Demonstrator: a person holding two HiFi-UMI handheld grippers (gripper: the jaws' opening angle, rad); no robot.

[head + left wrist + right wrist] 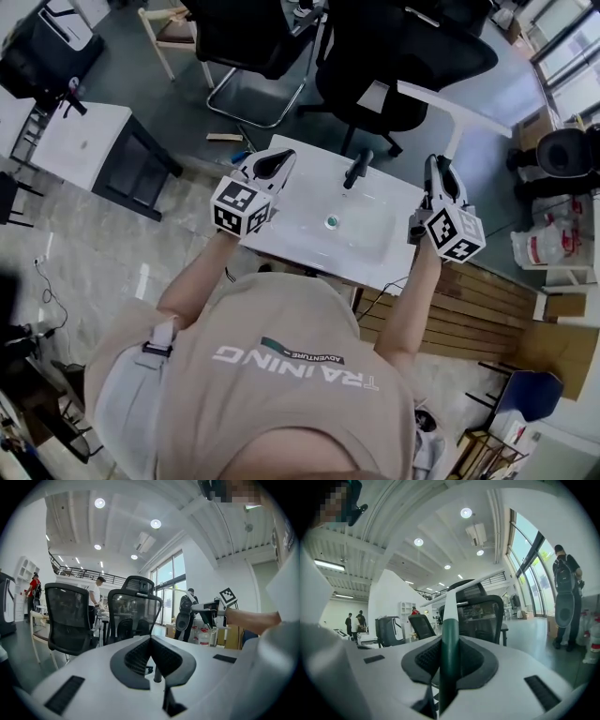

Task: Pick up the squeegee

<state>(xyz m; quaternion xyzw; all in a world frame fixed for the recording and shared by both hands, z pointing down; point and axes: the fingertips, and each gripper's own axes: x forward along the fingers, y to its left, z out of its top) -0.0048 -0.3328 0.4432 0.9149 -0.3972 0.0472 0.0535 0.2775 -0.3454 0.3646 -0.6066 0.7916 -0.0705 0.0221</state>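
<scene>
Aloft, right claw (450,644) clenched on squeegee (449,620) handle, blade partly hidden, left claw (151,639) closed, empty.

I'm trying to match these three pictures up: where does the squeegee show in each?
Head view: upper right, the squeegee sticks out beyond the right gripper, its white blade crossways.
Left gripper view: right of centre, small, in the right gripper.
Right gripper view: dead centre, its green handle between the fingers.
Shared landmark: the black office chairs.
</scene>
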